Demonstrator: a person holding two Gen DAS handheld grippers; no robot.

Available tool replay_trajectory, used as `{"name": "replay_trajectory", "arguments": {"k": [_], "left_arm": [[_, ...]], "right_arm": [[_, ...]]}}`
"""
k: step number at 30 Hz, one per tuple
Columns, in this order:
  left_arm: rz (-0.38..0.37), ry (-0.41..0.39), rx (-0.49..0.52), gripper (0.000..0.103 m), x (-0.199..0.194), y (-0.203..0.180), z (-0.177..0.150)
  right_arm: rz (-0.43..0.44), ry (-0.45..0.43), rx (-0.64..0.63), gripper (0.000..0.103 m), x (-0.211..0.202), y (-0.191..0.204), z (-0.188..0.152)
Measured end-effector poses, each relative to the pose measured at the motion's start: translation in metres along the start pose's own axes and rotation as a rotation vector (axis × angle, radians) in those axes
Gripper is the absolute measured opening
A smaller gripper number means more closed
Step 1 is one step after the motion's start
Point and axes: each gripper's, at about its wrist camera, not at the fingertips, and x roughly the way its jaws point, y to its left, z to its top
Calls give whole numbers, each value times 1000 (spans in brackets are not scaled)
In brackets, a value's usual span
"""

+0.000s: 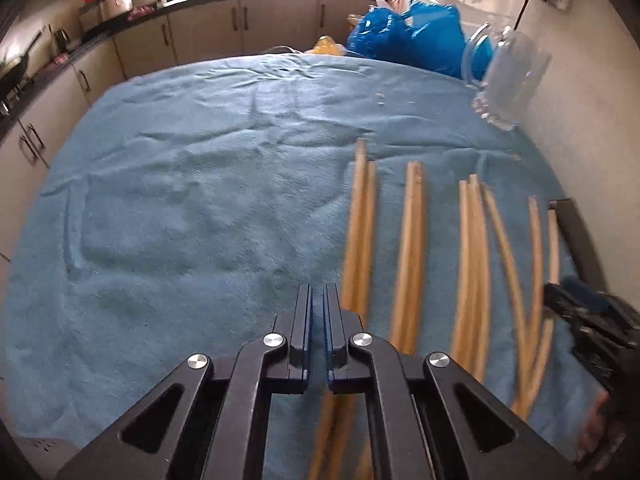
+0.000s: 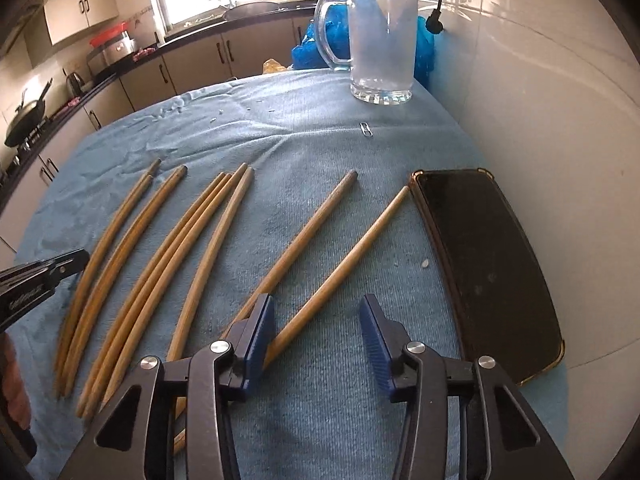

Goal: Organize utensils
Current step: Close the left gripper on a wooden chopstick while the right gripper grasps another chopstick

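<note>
Far left in the right wrist view: kitchen counter w/ a wok [image 2: 28, 122] on the stove, cabinets below. The blue towel [image 2: 304, 128] covers the table. Left gripper [image 1: 317, 300] hangs over bare towel, jaws pressed together w/ only a thin slit, nothing visible between them; its tip also pokes in at the left edge of the right wrist view, just beside the outermost stick.

Next, the chopsticks [image 2: 160, 264]: wooden, fanned out on the towel, roughly parallel, tips pointing away from the cameras. Two at far left, then a tight bunch of three w/ one more beside it, then two lying apart toward the right. In the left wrist view they look motion-blurred.

Right gripper [image 2: 316, 316] low over the towel, jaws partly spread. The last chopstick [image 2: 352, 248] passes just by the left pad; contact can't be told, and no squeeze from both pads.

Behind, a clear glass mug [image 2: 380, 40] stands upright near the towel's far edge, blue plastic bag [image 2: 308, 48] behind it. A paper clip [image 2: 367, 129] lies in front of the mug. Far right: a dark phone [image 2: 488, 264] in a gold-edged case, flat beside the wall.
</note>
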Motion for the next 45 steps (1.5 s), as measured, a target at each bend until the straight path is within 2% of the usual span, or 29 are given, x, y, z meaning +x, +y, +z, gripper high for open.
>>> {"name": "replay_trajectory", "arguments": {"k": [3, 5, 8, 14, 15, 16, 18, 22, 25, 30, 32, 35, 37, 39, 41, 43, 45], "left_arm": [[-65, -28, -33, 5, -12, 2, -4], [-82, -39, -35, 6, -16, 1, -6], [-23, -7, 24, 8, -7, -8, -7], [-20, -5, 38, 7, -3, -12, -9], [-16, -5, 39, 7, -4, -12, -9], [-19, -2, 29, 7, -4, -11, -9], [-43, 10, -25, 6, -6, -5, -10], [-39, 36, -61, 6, -14, 1, -22], [-53, 67, -85, 6, -30, 4, -45], [-77, 118, -117, 6, -61, 7, -97], [-84, 136, -94, 6, -76, 5, -120], [-119, 155, -67, 6, -93, 1, -138], [-103, 122, -35, 7, -104, -2, -139], [-90, 81, -16, 15, -112, -3, -135], [-87, 71, -40, 22, -111, 0, -125], [-99, 59, -55, 22, -109, 3, -116], [-73, 56, -36, 22, -101, 1, -105]], "right_arm": [[-3, -2, 1, 49, 0, 0, 0], [-4, -6, -1, 49, 0, 0, -1], [-14, -10, -7, 49, 0, 2, -2], [-28, -4, -22, 48, 0, 5, -1], [-35, -2, -25, 45, 0, 6, 0], [-38, -2, -24, 33, 0, 6, 1], [-34, 10, -10, 19, 0, 4, 3], [-7, 30, -2, 14, -2, -1, 1], [25, 58, 6, 10, -9, -5, -7], [111, 138, 3, 10, -34, -11, -41], [133, 168, -16, 10, -46, -12, -58], [151, 190, -47, 12, -59, -13, -76], [158, 194, -57, 21, -64, -14, -81], [145, 193, -57, 28, -65, -15, -81], [115, 194, -51, 29, -62, -13, -78], [114, 201, -54, 29, -56, -11, -72], [94, 198, -63, 29, -51, -8, -65]]}}
